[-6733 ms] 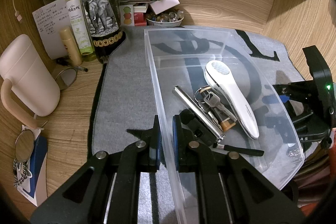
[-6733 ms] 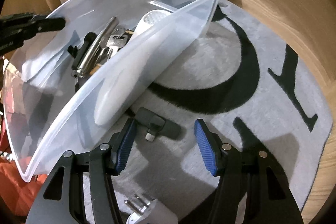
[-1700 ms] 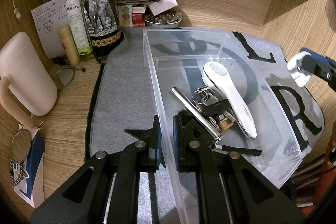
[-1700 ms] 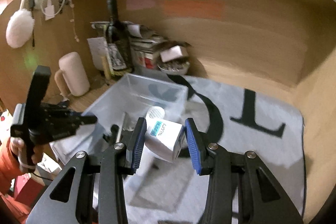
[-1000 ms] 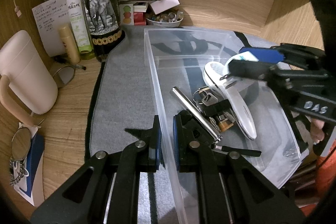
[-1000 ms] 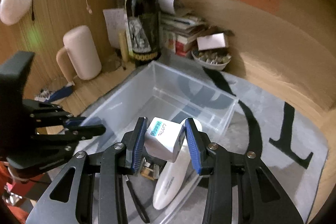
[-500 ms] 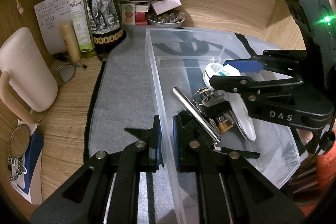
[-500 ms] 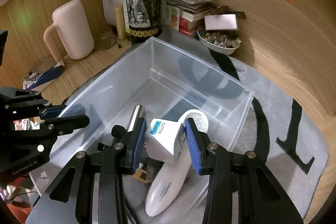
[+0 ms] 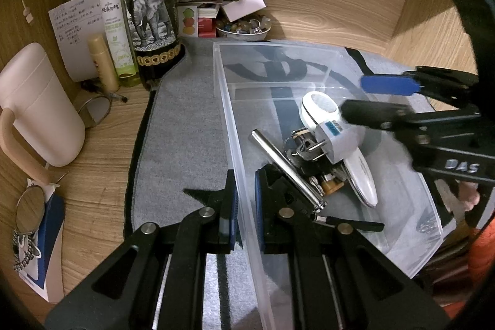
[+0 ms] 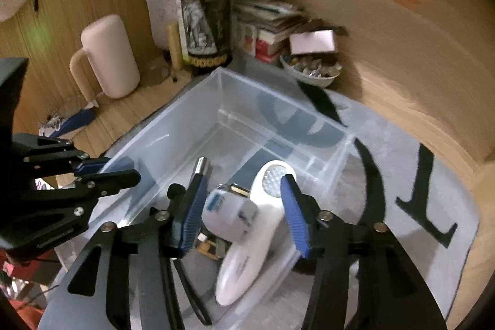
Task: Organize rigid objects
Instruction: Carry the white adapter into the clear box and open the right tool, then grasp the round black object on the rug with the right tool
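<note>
White plastic, the charger plug (image 10: 230, 214) had just left the right gripper (image 10: 241, 214), whose jaws were opening over the clear bin (image 9: 411, 200) at frame centre; it now lay among the keys, one more item stowed. The left gripper (image 9: 246, 200) stayed pinched on the bin's wall.

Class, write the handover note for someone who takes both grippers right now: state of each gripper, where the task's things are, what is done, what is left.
Left gripper: shut on the near wall of the clear bin, steadying it.
Right gripper: over the bin, jaws opening; the white plug adapter is between them but the pads no longer press on it.
In the bin: white handheld device, metal tube, keys, a black item with a strap; the adapter lies on this pile.
Done: adapter delivered into the bin.
Left: lift the right gripper clear. No loose rigid item shows on the grey mat; check outside these views.
</note>
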`<state>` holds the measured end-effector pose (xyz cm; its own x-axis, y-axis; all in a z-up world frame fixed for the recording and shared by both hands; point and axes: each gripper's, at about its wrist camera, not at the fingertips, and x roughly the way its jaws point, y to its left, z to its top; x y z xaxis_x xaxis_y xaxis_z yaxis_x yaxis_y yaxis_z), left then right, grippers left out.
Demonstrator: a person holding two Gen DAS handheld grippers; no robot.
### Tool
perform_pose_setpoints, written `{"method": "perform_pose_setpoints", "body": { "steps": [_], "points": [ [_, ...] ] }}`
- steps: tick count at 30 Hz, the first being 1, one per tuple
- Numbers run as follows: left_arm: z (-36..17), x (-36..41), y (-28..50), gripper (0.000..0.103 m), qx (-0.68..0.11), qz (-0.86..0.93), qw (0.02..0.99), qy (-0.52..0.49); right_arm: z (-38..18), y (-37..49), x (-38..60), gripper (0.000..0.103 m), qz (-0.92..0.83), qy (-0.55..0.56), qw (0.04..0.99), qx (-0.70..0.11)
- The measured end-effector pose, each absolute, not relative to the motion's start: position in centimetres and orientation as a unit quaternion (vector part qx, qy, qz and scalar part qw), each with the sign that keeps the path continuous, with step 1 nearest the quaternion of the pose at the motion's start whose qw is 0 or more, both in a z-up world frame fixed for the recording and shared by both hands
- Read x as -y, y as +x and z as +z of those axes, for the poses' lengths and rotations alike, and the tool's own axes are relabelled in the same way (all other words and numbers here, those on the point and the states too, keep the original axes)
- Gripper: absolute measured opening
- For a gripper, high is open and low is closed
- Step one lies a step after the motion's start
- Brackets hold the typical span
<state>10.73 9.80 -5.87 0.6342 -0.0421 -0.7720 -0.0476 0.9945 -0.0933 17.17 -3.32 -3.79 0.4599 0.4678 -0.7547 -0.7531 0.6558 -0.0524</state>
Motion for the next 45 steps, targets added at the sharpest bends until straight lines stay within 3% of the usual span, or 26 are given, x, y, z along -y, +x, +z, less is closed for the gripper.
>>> {"method": "perform_pose_setpoints", "body": {
  "steps": [14, 31, 33, 35, 45],
  "points": [
    [-5.9, -9.8, 10.8, 0.009, -0.428, 0.002, 0.902, -0.051, -2.0, 13.3, 11.8, 0.048, 0.314, -0.151, 0.876, -0.334],
    [-5.8, -9.7, 10.8, 0.009, -0.428, 0.002, 0.902, -0.051, -9.8, 8.7, 17.5, 0.049, 0.258, -0.072, 0.87, -0.415],
    [-5.8, -9.7, 10.7, 0.009, -0.428, 0.002, 0.902, -0.052, -10.4, 8.3, 17.8, 0.043, 0.257, -0.073, 0.867, -0.422],
    [-5.8, -9.7, 10.8, 0.009, -0.428, 0.002, 0.902, -0.051, -10.7, 8.0, 18.1, 0.031, 0.265, -0.069, 0.862, -0.426],
    [-5.9, -9.7, 10.7, 0.009, -0.428, 0.002, 0.903, -0.052, -8.5, 8.5, 18.2, 0.03, 0.26, -0.064, 0.881, -0.39]
  ]
}}
